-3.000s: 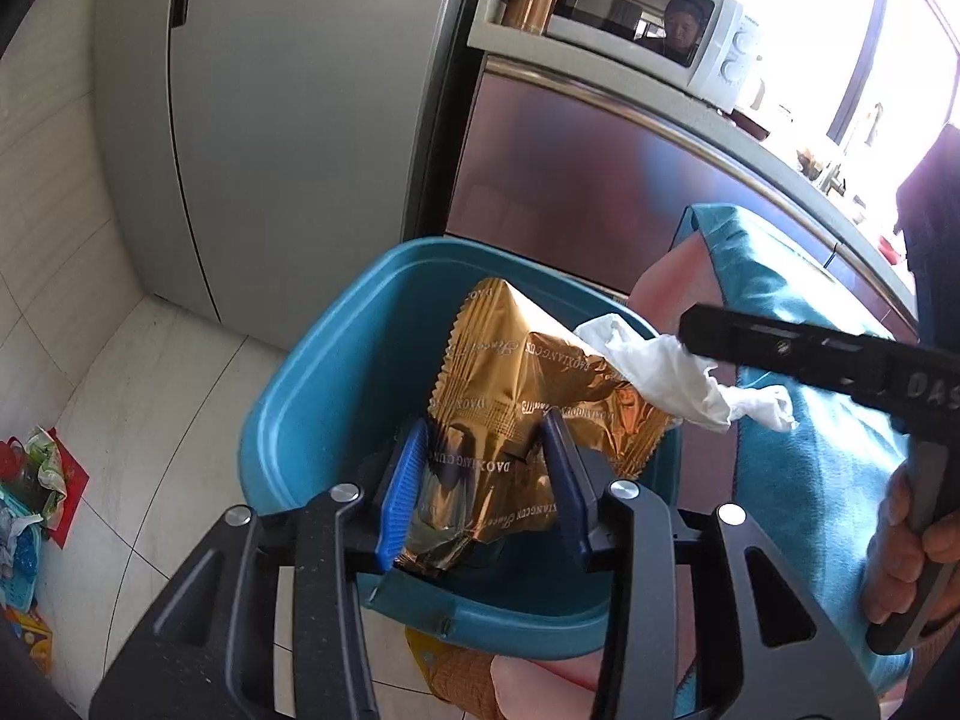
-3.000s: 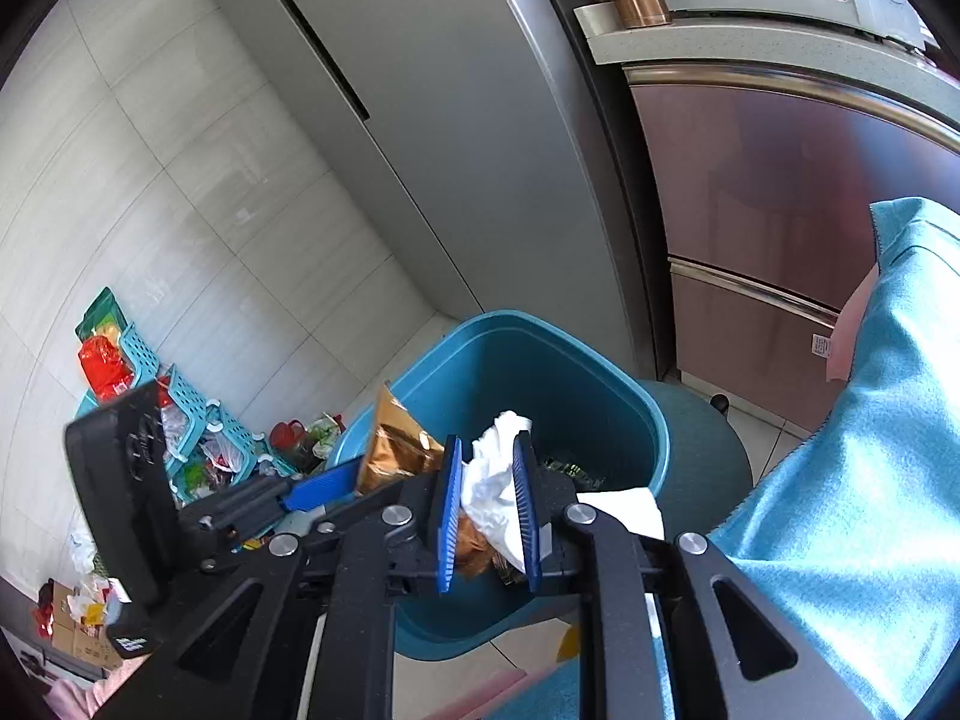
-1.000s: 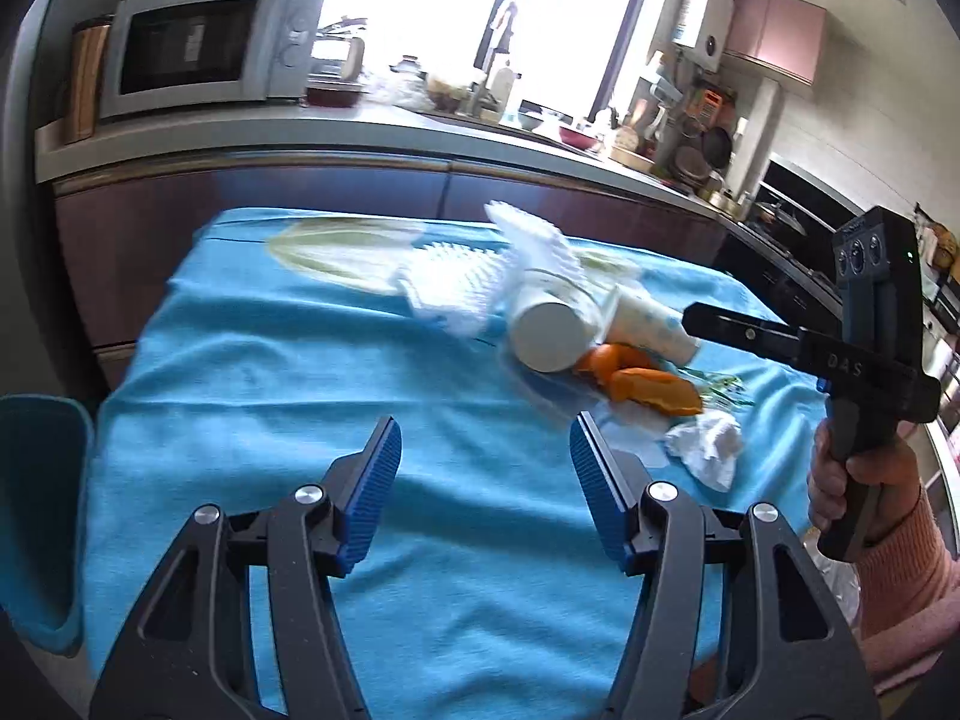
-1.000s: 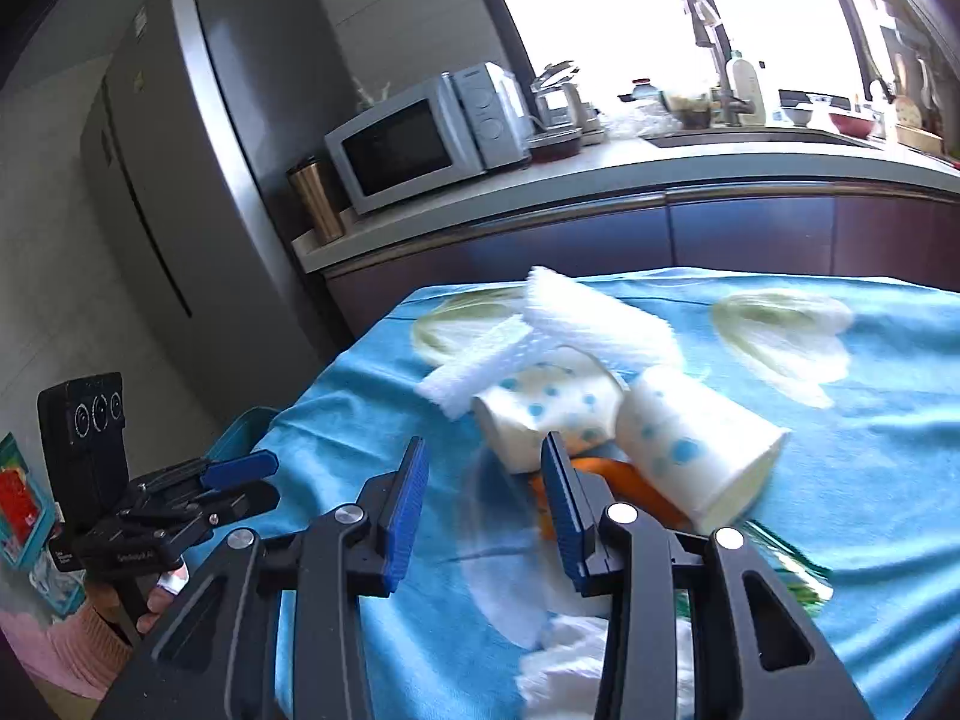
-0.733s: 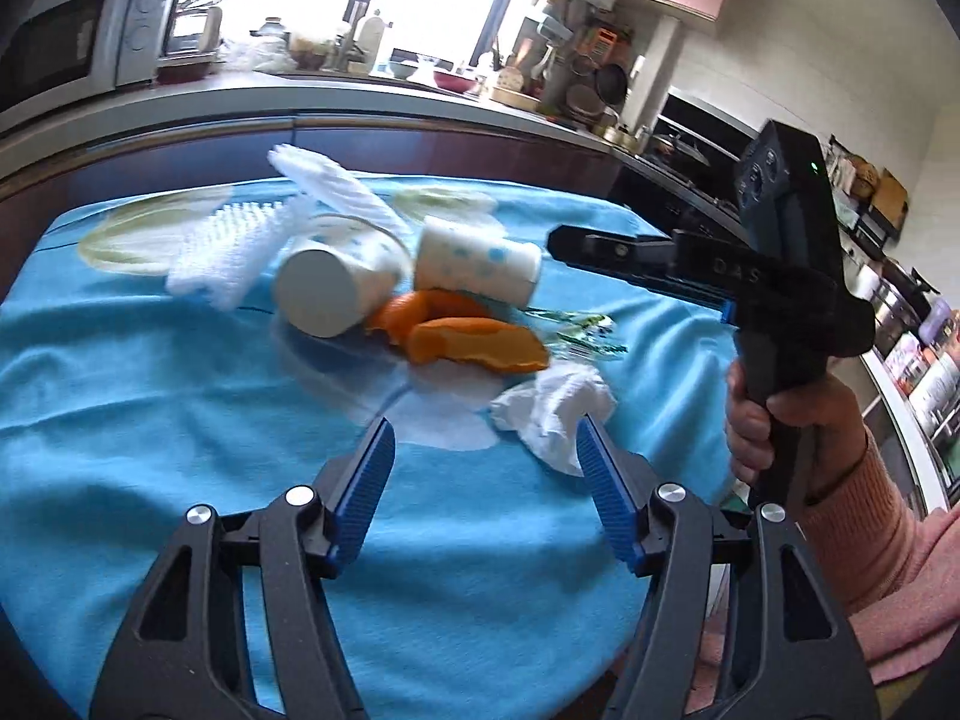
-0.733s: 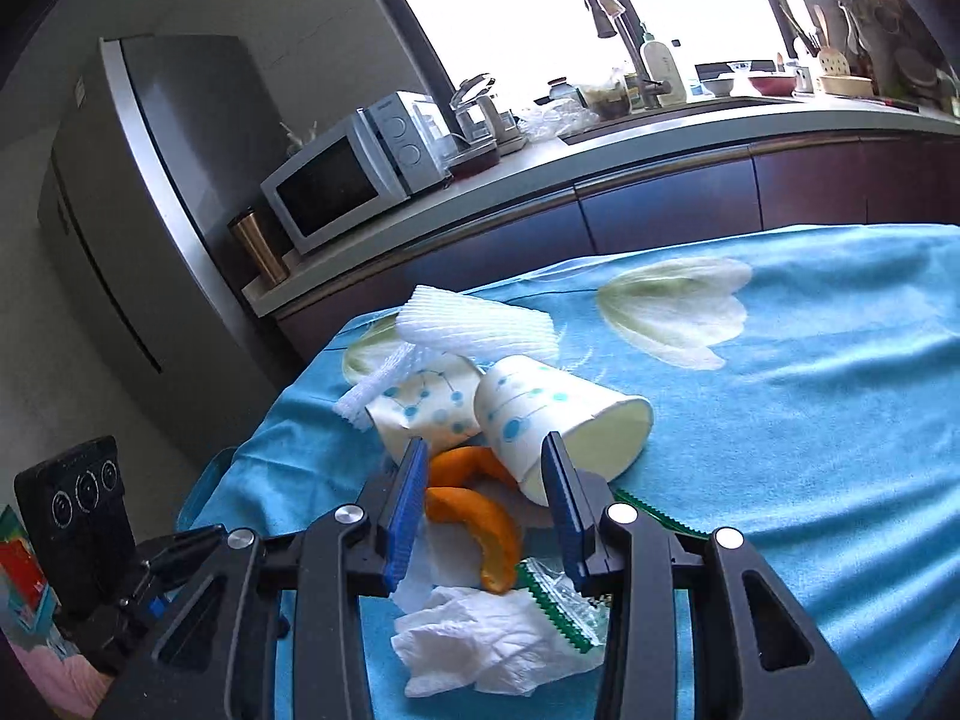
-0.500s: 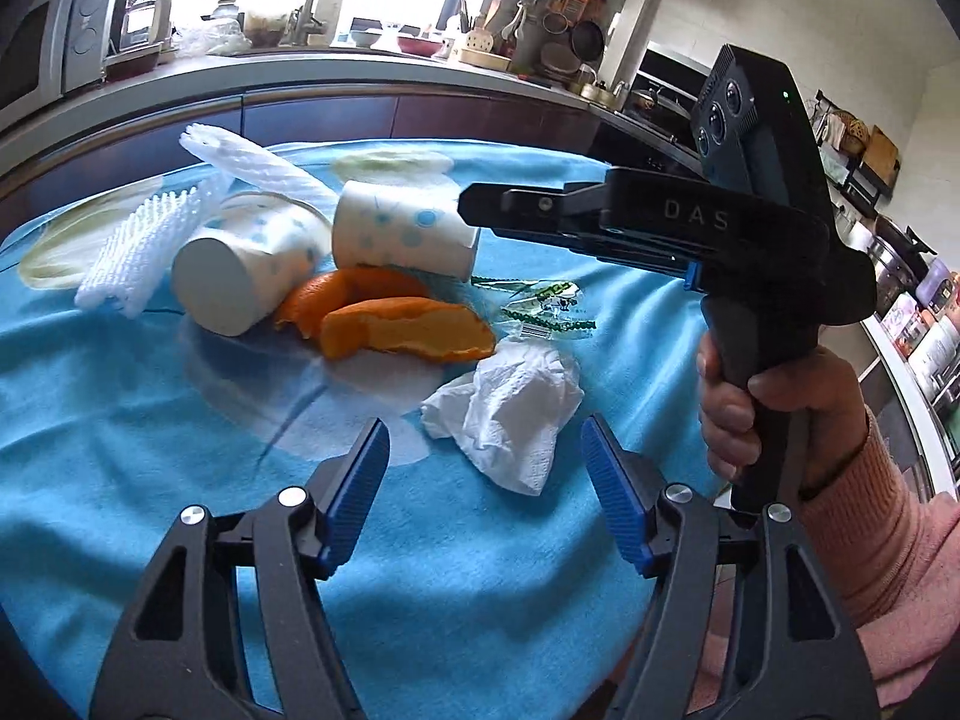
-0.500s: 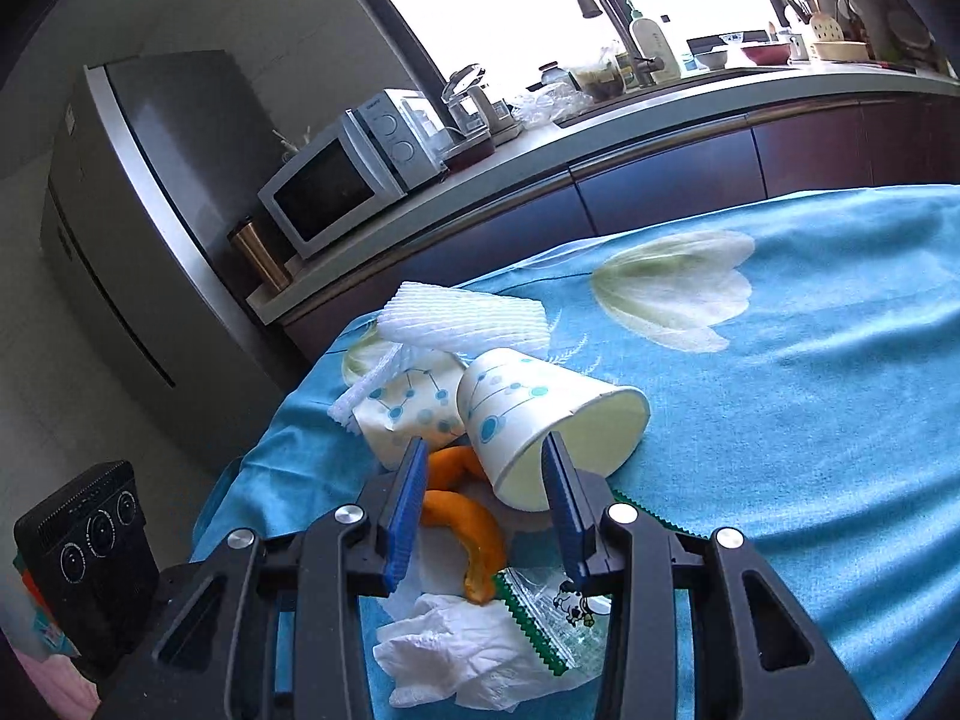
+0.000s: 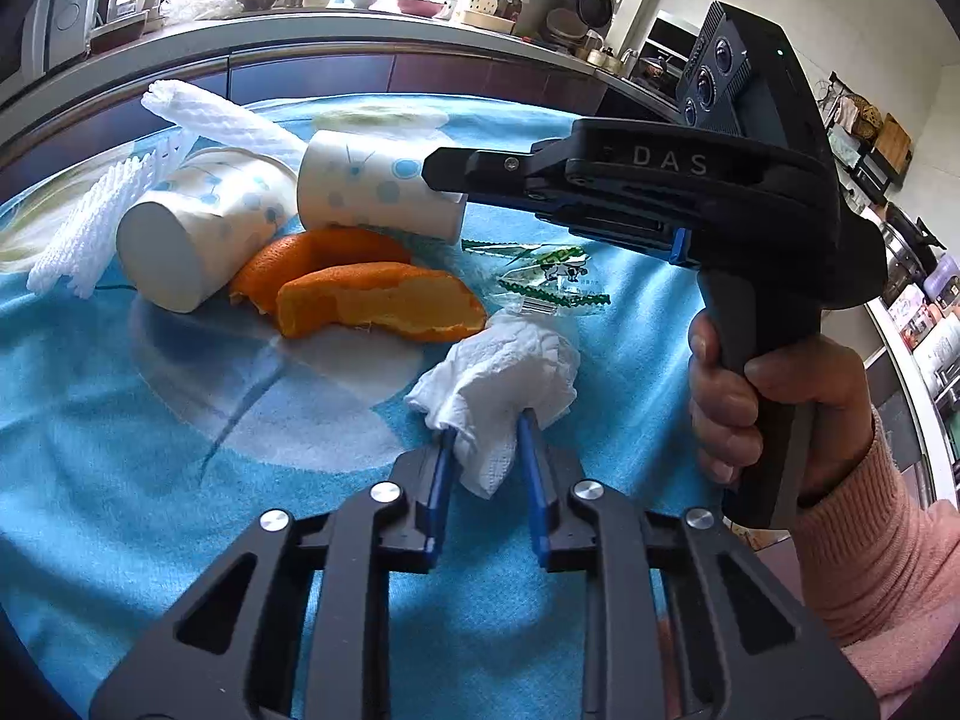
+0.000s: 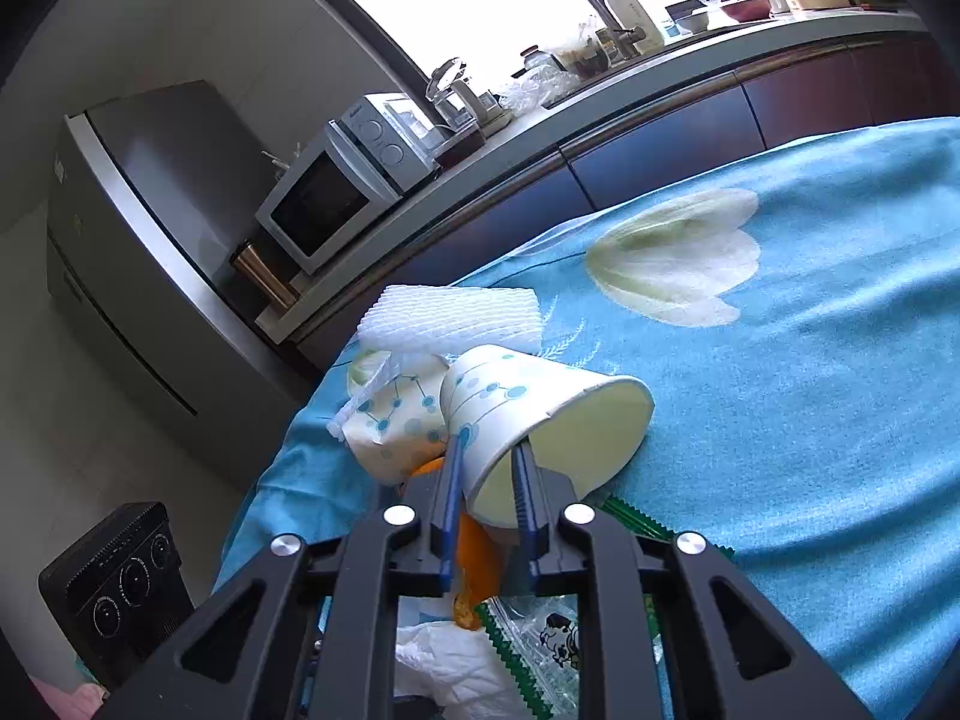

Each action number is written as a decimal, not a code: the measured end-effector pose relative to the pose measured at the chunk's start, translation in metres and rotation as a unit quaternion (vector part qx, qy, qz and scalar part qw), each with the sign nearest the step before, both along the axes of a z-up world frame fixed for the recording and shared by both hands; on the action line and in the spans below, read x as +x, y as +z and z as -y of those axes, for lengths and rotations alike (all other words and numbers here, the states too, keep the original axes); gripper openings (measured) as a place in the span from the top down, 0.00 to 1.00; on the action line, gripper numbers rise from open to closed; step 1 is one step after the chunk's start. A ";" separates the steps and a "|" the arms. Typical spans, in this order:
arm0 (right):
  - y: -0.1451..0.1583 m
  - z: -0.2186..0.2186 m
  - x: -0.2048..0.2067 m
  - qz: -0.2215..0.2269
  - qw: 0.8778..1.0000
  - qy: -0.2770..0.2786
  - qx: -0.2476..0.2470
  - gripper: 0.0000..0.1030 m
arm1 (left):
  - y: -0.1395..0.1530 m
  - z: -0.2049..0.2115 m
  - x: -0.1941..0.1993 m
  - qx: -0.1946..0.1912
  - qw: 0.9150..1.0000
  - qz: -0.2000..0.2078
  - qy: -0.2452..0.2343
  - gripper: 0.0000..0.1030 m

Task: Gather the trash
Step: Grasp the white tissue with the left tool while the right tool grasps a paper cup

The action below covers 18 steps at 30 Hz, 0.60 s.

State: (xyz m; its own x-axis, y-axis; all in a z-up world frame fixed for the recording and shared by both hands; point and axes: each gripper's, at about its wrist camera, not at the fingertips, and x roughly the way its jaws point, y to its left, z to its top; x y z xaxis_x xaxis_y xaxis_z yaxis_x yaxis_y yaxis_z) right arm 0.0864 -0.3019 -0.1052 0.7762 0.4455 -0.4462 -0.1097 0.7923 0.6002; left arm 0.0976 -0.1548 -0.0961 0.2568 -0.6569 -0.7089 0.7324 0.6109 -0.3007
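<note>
On the blue tablecloth (image 9: 120, 480) lies a heap of trash. My left gripper (image 9: 483, 438) is closing, its blue pads pinching a crumpled white tissue (image 9: 510, 372). My right gripper (image 10: 486, 456) is closing on the rim of a dotted paper cup (image 10: 540, 414) lying on its side, one finger inside and one outside. In the left wrist view the right gripper (image 9: 429, 171) points at that paper cup (image 9: 372, 192). Orange peels (image 9: 384, 300), a second cup (image 9: 198, 228), white foam nets (image 9: 210, 114) and a clear wrapper (image 9: 546, 282) lie around.
A hand in a pink sleeve (image 9: 780, 408) holds the right gripper's handle. Behind the table runs a kitchen counter with a microwave (image 10: 336, 198); a grey fridge (image 10: 150, 240) stands beside it. The cloth to the right (image 10: 780, 420) carries only a printed flower.
Both grippers swung from the blue bin to the table and sank toward the heap. The left jaws narrowed onto the tissue. The right jaws narrowed onto the cup's rim.
</note>
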 end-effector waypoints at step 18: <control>0.026 -0.013 -0.022 0.043 0.999 0.014 -0.010 0.98 | 0.028 -0.080 -0.021 -0.051 0.997 0.030 0.038 0.92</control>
